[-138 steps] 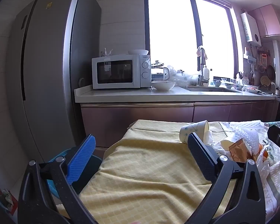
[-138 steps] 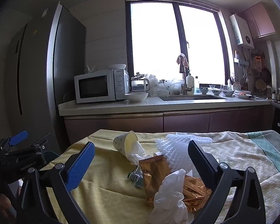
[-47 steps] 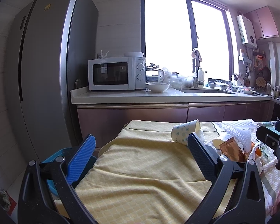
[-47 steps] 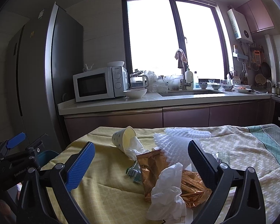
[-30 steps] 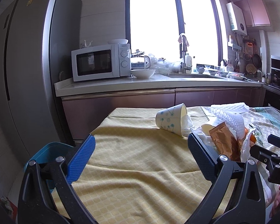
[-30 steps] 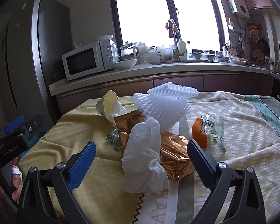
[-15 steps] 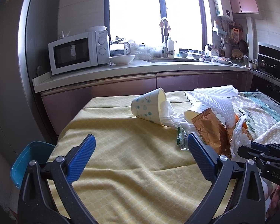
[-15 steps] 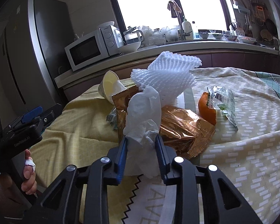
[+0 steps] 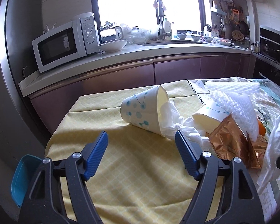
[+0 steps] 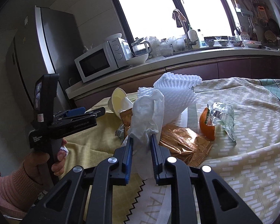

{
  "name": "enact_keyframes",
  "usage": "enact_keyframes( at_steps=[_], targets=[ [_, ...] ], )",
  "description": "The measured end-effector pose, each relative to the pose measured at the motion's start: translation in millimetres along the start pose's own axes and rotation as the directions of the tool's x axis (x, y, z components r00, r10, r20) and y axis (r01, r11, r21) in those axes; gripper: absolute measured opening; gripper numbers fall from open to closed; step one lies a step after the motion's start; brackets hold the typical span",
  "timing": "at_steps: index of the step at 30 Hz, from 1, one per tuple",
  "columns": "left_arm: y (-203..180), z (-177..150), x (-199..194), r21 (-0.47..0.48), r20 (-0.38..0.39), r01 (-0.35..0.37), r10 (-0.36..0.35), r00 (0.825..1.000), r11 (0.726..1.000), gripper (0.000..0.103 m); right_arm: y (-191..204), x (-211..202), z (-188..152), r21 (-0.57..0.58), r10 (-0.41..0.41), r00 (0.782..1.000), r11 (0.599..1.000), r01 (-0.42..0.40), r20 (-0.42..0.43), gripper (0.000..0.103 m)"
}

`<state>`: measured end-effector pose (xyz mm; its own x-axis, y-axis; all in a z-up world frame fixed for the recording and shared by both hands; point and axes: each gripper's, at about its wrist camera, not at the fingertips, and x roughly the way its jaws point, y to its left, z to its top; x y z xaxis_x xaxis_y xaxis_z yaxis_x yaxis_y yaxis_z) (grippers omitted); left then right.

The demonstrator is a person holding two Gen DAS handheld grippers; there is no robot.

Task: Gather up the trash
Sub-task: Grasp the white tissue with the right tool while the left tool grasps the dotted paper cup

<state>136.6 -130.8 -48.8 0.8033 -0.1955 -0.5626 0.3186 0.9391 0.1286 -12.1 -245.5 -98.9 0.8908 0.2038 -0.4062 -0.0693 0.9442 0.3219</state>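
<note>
The left hand (image 10: 44, 163), in a pink knit sleeve (image 10: 11, 190), grips the handle of the left gripper (image 9: 141, 145) at 9 o'clock in the right wrist view, pointing it gently downward over the yellow cloth (image 9: 132, 169). Its jaws are partly apart and closing, with only cloth between them. The right gripper (image 10: 141, 145) also tilts slightly down; its jaws are closing and its blue pads already pinch a crumpled white tissue (image 10: 149, 112), which stands up from them toward 12 o'clock.

A paper cup (image 9: 142, 112) lies on its side at 12 o'clock just beyond the left gripper, its mouth toward 3 o'clock with white tissue spilling out. A second cup (image 9: 209, 116) lies beside it at 2 o'clock, under a white foam net (image 9: 235, 108). A blue bin (image 9: 22, 177) shows at 8 o'clock beside the table.

Past the right gripper, a copper foil bag (image 10: 184, 141) lies at 1 o'clock touching the tissue, with an orange peel (image 10: 207, 125) and a clear wrapper (image 10: 224, 116) at 2 o'clock.
</note>
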Motion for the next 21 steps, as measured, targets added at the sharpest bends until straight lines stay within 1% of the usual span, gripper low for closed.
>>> enact_keyframes(
  at_steps=[1,3,4,5,6,8,9,11,12,14,16,18,21],
  targets=[
    [-3,5,7,0.012,-0.005,-0.007,0.007,1.000,1.000,0.073,0,1,1,0.002,0.006,1.000,1.000,-0.006,0.002,0.018],
    [-8,15,20,0.020,-0.019,0.006,-0.006,1.000,1.000,0.072,-1,3,2,0.007,0.018,1.000,1.000,-0.018,0.004,0.018],
    [-10,20,27,0.021,-0.026,0.003,-0.002,1.000,1.000,0.067,-1,4,2,0.010,0.023,1.000,1.000,-0.023,0.004,0.018],
    [-11,25,34,0.020,-0.037,-0.005,0.006,0.999,1.000,0.061,-2,5,3,0.013,0.027,1.000,1.000,-0.027,0.004,0.018],
    [-11,29,41,0.017,-0.047,-0.008,0.009,0.999,1.000,0.058,-3,7,3,0.017,0.032,0.999,0.999,-0.032,0.002,0.018],
    [-9,36,54,0.002,-0.070,-0.011,0.011,0.997,1.000,0.039,-4,9,4,0.021,0.041,0.999,0.999,-0.041,0.000,0.018],
    [-7,39,60,-0.007,-0.083,-0.009,0.008,0.996,1.000,0.035,-3,10,4,0.019,0.043,0.999,0.999,-0.043,0.000,0.018],
    [0,41,66,-0.035,-0.102,0.002,-0.005,0.995,0.999,0.020,-4,11,4,0.020,0.049,0.999,0.999,-0.049,0.000,0.018],
    [3,41,68,-0.045,-0.109,0.000,-0.005,0.994,0.999,0.017,-5,11,5,0.021,0.050,0.999,0.999,-0.050,0.001,0.018],
    [9,41,70,-0.069,-0.111,-0.005,-0.003,0.994,0.998,0.005,-7,12,5,0.023,0.053,0.999,0.998,-0.053,0.003,0.018],
    [18,36,65,-0.092,-0.100,-0.005,-0.004,0.995,0.996,0.004,-8,13,7,0.025,0.056,0.998,0.998,-0.056,0.003,0.018],
    [24,32,57,-0.099,-0.078,-0.023,0.016,0.997,0.995,0.004,-7,14,8,0.023,0.060,0.998,0.998,-0.060,0.005,0.018],
    [34,29,41,-0.118,-0.047,-0.031,0.025,0.999,0.992,0.004,-4,14,8,0.015,0.070,0.998,0.997,-0.070,0.008,0.018]
  ],
)
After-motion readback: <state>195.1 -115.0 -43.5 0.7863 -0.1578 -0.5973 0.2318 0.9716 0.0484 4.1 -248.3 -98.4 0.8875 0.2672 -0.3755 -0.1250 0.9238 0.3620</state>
